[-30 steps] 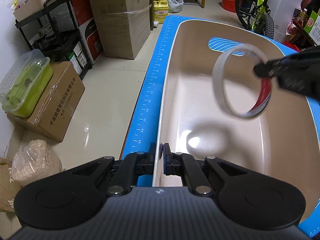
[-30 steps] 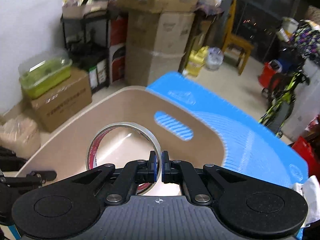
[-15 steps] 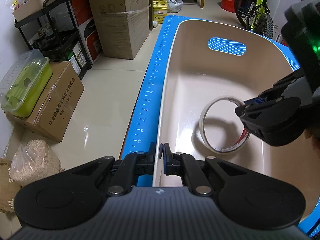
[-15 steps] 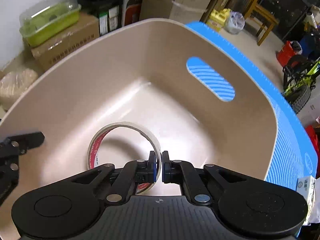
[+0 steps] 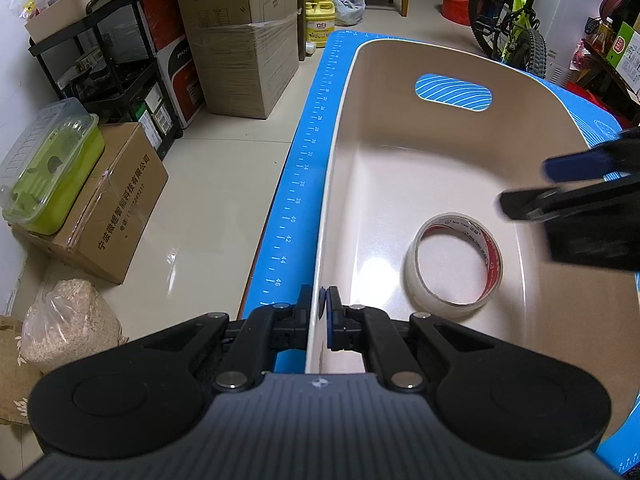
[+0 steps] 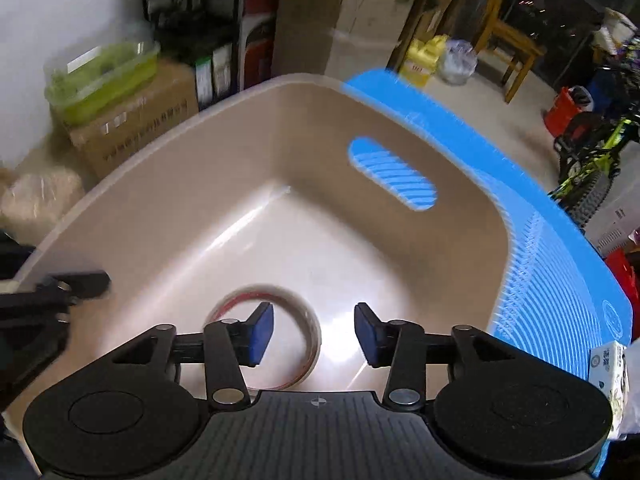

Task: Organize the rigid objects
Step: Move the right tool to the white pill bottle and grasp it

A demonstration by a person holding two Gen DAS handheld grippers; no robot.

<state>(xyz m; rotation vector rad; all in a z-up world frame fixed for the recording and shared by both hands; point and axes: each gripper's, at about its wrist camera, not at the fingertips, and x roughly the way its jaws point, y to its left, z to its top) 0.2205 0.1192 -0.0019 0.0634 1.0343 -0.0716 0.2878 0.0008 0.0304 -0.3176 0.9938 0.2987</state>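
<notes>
A roll of clear tape (image 5: pixel 454 260) with a red-printed core lies flat on the floor of the beige plastic bin (image 5: pixel 400 152). It also shows in the right wrist view (image 6: pixel 308 332), just below my fingers. My right gripper (image 6: pixel 314 334) is open and empty above the roll; in the left wrist view it (image 5: pixel 532 188) hovers at the right, above the tape. My left gripper (image 5: pixel 319 312) is shut on the bin's near left rim (image 5: pixel 316 332). The bin (image 6: pixel 168 220) stands on a blue mat (image 5: pixel 296 184).
Cardboard boxes (image 5: pixel 244 40), a black shelf (image 5: pixel 100 64), a green lidded container (image 5: pixel 44 172) on a box and a sack (image 5: pixel 68 328) stand on the floor to the left. A bicycle (image 5: pixel 512 28) and a chair stand behind. A tissue pack (image 6: pixel 608 364) lies right of the bin.
My right gripper lowered the tape roll into the bin, opened and let it go, then rose. The roll now lies flat on the bin floor. My left gripper has not moved.
</notes>
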